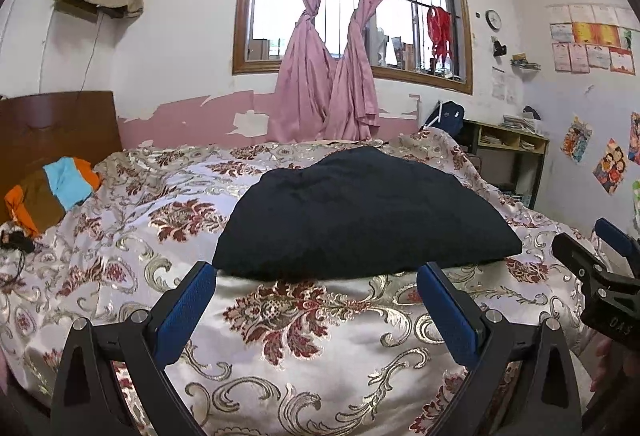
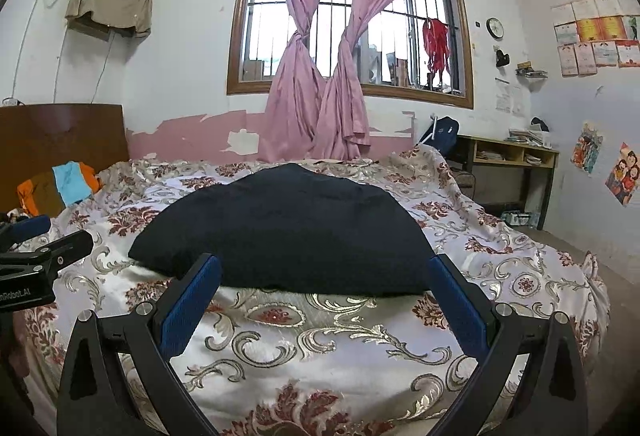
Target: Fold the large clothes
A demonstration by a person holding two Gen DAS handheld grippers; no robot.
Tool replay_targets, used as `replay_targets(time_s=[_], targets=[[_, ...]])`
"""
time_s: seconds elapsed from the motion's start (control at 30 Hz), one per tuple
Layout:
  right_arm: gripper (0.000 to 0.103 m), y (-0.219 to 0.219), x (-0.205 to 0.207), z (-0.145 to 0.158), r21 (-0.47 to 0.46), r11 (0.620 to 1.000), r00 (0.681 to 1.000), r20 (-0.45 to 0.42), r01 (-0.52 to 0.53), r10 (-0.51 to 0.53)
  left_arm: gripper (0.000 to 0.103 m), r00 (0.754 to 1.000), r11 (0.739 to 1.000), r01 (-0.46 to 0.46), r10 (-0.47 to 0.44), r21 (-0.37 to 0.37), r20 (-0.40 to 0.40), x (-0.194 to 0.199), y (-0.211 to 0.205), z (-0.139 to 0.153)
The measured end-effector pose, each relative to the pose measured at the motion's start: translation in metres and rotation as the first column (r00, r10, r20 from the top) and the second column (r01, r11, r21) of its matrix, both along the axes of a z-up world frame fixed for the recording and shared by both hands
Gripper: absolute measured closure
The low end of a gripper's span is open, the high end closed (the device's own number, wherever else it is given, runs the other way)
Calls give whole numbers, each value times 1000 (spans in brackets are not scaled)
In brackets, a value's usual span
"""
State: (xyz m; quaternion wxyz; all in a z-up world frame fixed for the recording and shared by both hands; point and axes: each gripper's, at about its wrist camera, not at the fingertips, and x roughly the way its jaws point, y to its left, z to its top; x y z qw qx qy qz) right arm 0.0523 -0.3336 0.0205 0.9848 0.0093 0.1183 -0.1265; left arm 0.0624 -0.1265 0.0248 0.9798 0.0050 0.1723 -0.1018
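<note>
Your left gripper [image 1: 316, 300] and right gripper [image 2: 326, 296] both hover over the floral bedspread [image 1: 312, 368], jaws spread wide and holding nothing. At twelve o'clock, just past the fingertips, the dark garment [image 2: 288, 228] lies on the bed as a compact, puffy bundle with its near edge straight and its far edge humped. Judging by that shape, you are between folds or near the end. Next, you likely need to pinch the near corners at ten and two o'clock.

A floral-covered bed [image 1: 320, 348] carries a folded black garment [image 1: 360, 211] and striped clothes [image 1: 52, 191]
</note>
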Motion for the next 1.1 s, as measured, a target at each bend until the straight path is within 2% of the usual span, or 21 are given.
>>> replay_targets(time_s=[0.27, 1.1], targets=[[1, -4, -3, -6, 7, 1000, 1000, 2, 20, -20, 1, 1000, 1000, 2, -2, 9, -27, 1, 1, -14], [1, 2, -4, -11, -22, 1000, 1000, -13, 12, -12, 1, 999, 1000, 4, -4, -3, -37, -2, 2, -15]])
